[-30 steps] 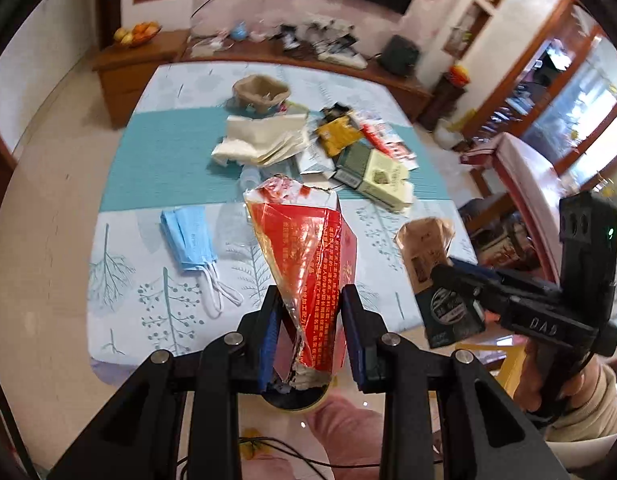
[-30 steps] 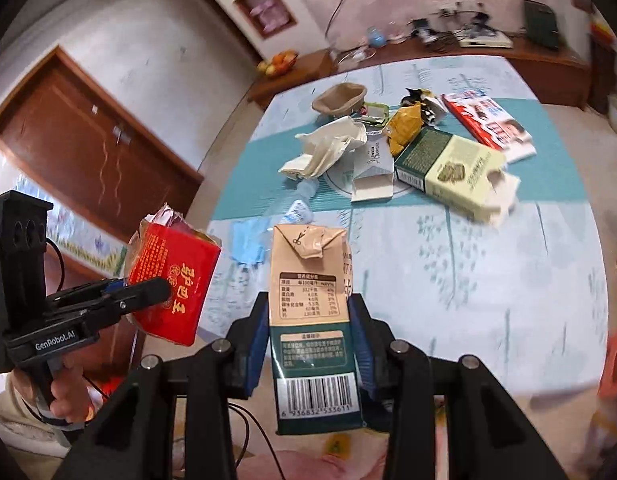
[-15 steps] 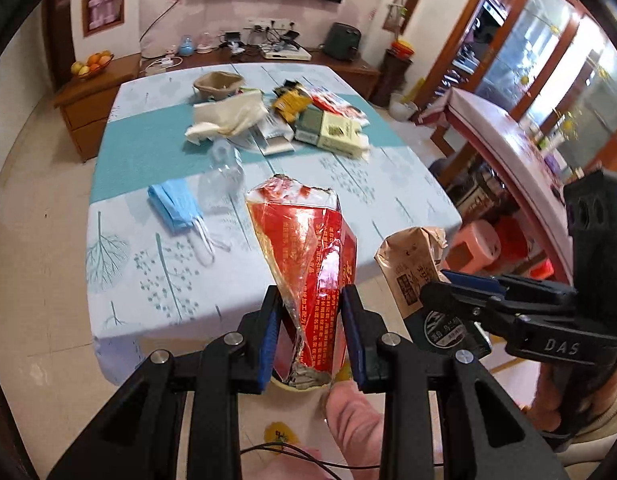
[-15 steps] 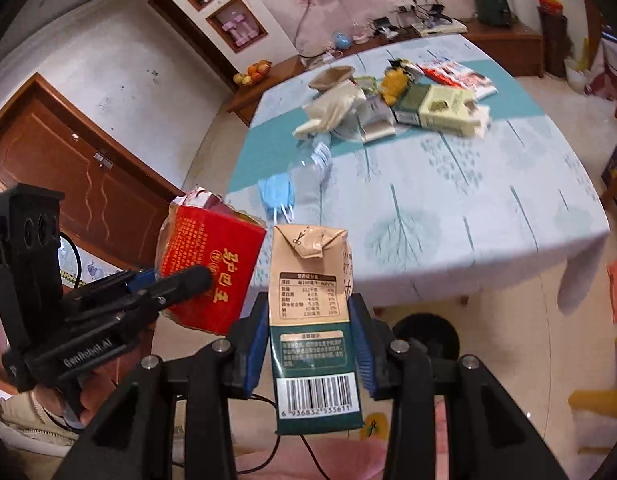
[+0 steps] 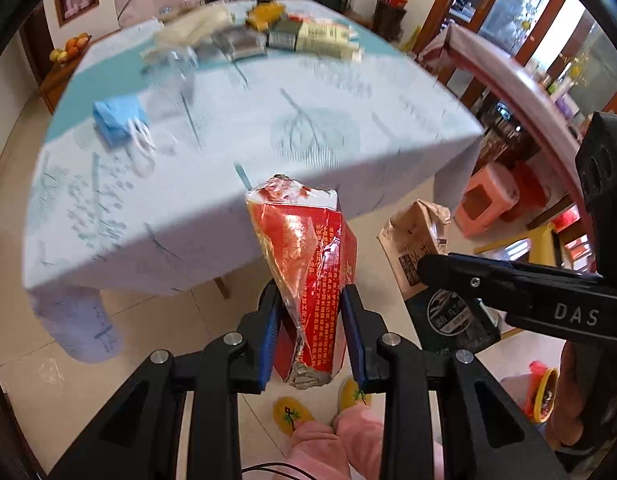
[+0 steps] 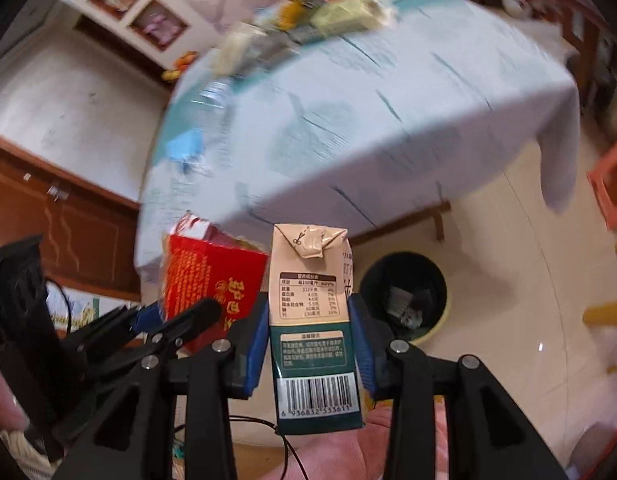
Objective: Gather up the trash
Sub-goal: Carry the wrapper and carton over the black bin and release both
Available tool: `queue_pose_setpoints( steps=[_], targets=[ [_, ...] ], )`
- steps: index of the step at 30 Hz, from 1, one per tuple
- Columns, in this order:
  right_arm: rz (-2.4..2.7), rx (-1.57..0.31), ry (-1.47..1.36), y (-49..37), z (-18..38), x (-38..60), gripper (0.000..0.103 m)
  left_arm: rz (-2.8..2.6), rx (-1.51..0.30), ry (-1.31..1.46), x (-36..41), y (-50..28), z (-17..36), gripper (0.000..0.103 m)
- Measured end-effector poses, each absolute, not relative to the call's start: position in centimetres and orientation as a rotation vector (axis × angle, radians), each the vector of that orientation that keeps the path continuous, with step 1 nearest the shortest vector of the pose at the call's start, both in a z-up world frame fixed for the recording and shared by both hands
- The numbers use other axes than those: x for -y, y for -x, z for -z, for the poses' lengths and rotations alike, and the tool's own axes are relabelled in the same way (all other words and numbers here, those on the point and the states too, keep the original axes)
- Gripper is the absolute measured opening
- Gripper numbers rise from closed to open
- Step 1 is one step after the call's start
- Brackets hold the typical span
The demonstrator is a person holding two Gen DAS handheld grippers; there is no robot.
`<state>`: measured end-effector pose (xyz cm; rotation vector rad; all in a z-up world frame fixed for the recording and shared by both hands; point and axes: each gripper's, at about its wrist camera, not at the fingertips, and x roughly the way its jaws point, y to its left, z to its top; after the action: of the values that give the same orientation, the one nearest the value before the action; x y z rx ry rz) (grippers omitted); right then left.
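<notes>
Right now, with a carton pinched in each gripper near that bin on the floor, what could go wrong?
The left gripper pinches the crumpled red carton only near its crushed bottom, so it might slip out. The right gripper holds the beige and green milk carton beside the black trash bin, not over it, so an early release could hit the floor. The two cartons hang close together and might bump.

A home dining room: clothed table [image 5: 228,208], fruit bowl [image 5: 68,49] on sideboard, framed pictures [image 6: 120,0]
</notes>
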<state>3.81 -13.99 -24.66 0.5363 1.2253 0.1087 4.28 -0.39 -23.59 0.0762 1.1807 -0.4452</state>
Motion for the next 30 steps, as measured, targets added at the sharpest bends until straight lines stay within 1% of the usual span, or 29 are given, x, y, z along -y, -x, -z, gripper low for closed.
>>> queue_pose_setpoints(
  steps=[12,18,21,24,26,29,30],
  targets=[
    [0.011,-1.328,-0.723,-3.9,42.2,18.5,0.039,0.344,-1.27,-0.06,4.2,-6.8,39.8,0.03],
    [0.016,-1.381,-0.739,-4.2,47.7,18.8,0.039,0.327,-1.294,-0.078,5.4,-7.4,45.5,0.031],
    [0.015,-1.396,-0.744,-4.6,49.7,18.8,0.039,0.338,-1.297,-0.096,5.9,-7.5,47.2,0.031],
    [0.018,-1.407,-0.746,-5.2,51.2,18.7,0.039,0.344,-1.3,-0.122,6.1,-7.4,48.7,0.036],
    [0.017,-1.418,-0.748,-5.7,52.1,18.6,0.04,0.342,-1.307,-0.136,6.2,-7.2,49.5,0.044],
    [0.015,-1.428,-0.751,-6.4,53.0,18.6,0.04,0.33,-1.291,-0.152,6.2,-7.0,49.7,0.052],
    [0.016,-1.433,-0.749,-6.6,53.1,18.6,0.04,0.328,-1.287,-0.151,6.0,-7.1,49.7,0.053]
  ],
)
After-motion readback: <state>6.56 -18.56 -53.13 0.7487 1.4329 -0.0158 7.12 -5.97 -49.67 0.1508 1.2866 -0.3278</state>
